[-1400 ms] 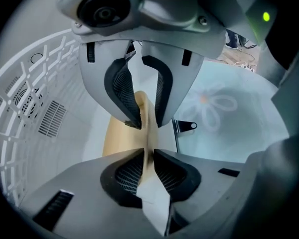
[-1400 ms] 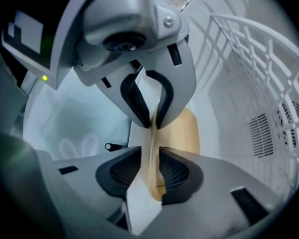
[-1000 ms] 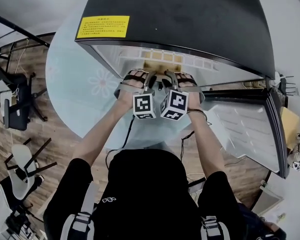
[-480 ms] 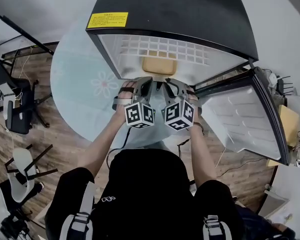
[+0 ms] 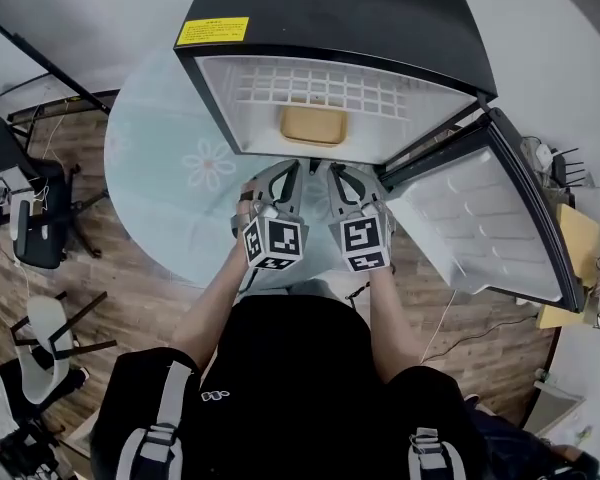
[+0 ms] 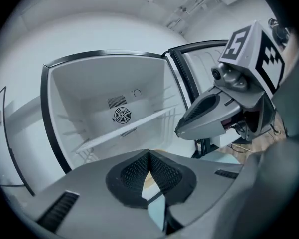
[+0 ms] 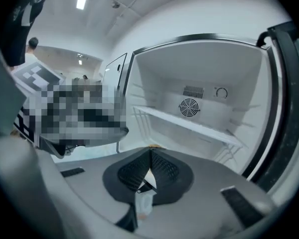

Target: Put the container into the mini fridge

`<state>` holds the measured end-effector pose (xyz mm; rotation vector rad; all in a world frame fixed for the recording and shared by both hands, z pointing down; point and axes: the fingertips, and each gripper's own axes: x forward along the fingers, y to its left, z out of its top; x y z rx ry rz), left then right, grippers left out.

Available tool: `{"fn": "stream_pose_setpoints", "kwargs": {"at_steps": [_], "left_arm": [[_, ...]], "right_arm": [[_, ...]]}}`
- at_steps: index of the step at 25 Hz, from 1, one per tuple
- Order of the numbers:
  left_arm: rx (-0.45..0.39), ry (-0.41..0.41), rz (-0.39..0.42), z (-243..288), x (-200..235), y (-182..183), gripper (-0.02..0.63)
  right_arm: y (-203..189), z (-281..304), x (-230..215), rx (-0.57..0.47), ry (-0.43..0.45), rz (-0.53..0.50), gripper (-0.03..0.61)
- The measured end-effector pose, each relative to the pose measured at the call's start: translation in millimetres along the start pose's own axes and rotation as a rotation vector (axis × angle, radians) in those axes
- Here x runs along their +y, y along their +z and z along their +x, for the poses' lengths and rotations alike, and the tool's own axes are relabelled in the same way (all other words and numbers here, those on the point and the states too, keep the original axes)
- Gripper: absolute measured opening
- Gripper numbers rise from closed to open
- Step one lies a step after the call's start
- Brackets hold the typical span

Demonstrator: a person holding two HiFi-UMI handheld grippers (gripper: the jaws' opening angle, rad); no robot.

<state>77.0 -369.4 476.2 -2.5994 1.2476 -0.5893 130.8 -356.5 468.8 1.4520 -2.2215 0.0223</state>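
Note:
The black mini fridge (image 5: 330, 18) stands on a round table with its door (image 5: 480, 218) swung open to the right. A tan container (image 5: 315, 125) sits inside on the fridge floor, below the white wire shelf (image 5: 320, 88). My left gripper (image 5: 285, 175) and right gripper (image 5: 333, 175) hover side by side just in front of the opening, clear of the container. Both are shut with nothing between their pads. The left gripper view shows the closed left gripper (image 6: 149, 156), with the empty shelf (image 6: 124, 131) behind it. My right gripper (image 7: 150, 153) is closed too.
The pale glass table (image 5: 170, 168) carries a flower print to the left of the fridge. Chairs (image 5: 40, 218) stand on the wooden floor at the left. A cable hangs under the table edge near my arms. A yellow label (image 5: 213, 31) is on the fridge top.
Both grippers have let go of the container and drawn back out of the fridge toward me. Their jaws have closed. The container stays inside.

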Motion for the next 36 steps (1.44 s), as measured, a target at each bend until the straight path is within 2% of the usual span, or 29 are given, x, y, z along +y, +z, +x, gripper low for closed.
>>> {"fn": "stream_pose_setpoints", "kwargs": {"at_steps": [9, 13, 36], "left_arm": [[-0.026, 0.078, -0.252, -22, 2, 10, 0.015], [-0.032, 0.099, -0.308, -28, 1, 12, 0.014], [-0.019, 0.066, -0.342, -24, -3, 11, 0.014]], "right_arm": [[8, -29, 1, -0.135, -0.045, 0.303, 0.005], [1, -29, 11, -0.149, 0.006, 0.444, 0.005], [3, -24, 7, -0.147, -0.023, 0.436, 0.005]]}}
